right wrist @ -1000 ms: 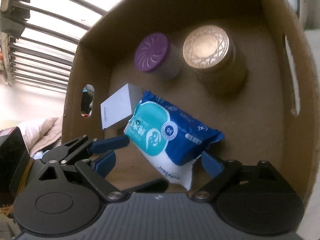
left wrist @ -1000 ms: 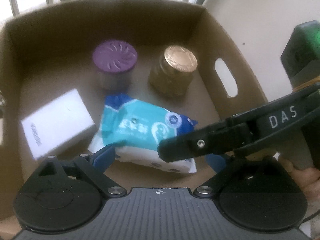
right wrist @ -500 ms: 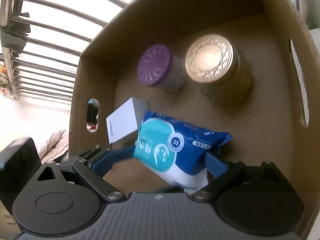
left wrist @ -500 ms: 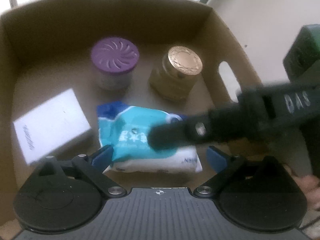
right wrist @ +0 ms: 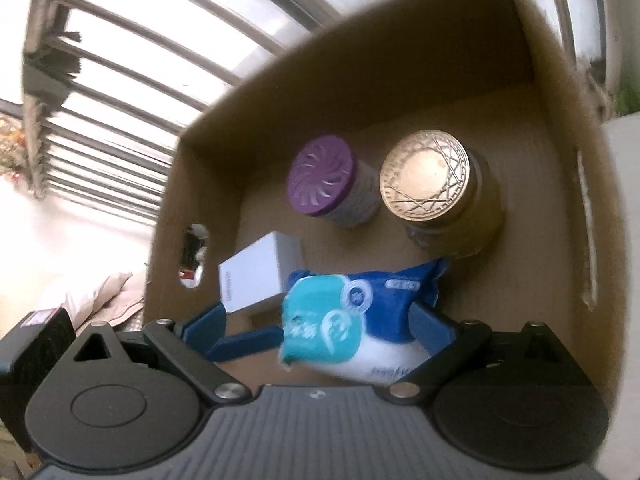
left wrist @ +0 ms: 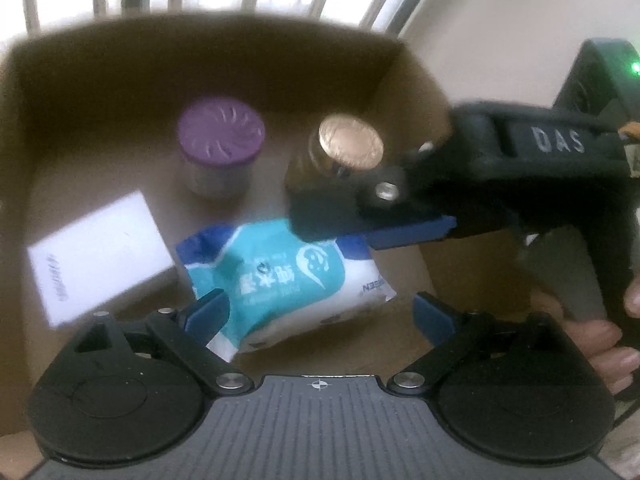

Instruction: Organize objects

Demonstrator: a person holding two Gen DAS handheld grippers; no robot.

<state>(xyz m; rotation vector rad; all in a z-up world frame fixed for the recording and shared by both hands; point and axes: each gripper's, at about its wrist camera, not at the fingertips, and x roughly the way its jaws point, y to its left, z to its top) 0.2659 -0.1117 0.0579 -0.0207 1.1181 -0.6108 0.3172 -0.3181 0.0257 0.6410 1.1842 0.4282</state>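
A teal and blue wet-wipes pack [left wrist: 280, 280] lies flat on the floor of a cardboard box [left wrist: 200, 68]. My left gripper [left wrist: 320, 314] hangs open over the pack's near end, its pads not pressing on it. My right gripper [left wrist: 320, 212] reaches in from the right above the pack and in front of the gold-lidded jar [left wrist: 350, 142]. In the right wrist view my right gripper [right wrist: 320, 322] is open, with the pack [right wrist: 360, 320] between its fingers and not squeezed. One blue finger [right wrist: 248, 344] of the left gripper shows there too.
A purple-lidded jar [left wrist: 220, 136] and the gold-lidded jar stand side by side at the back of the box. A white carton [left wrist: 96, 252] lies at the left. The box walls have handle slots [right wrist: 194, 256]. A hand [left wrist: 608, 340] holds the right gripper. Window bars [right wrist: 120, 80] stand behind.
The right gripper has lifted off the wipes pack and drawn back to the right, now in front of the gold jar. The pack has turned slightly on the floor. The left gripper has barely moved.
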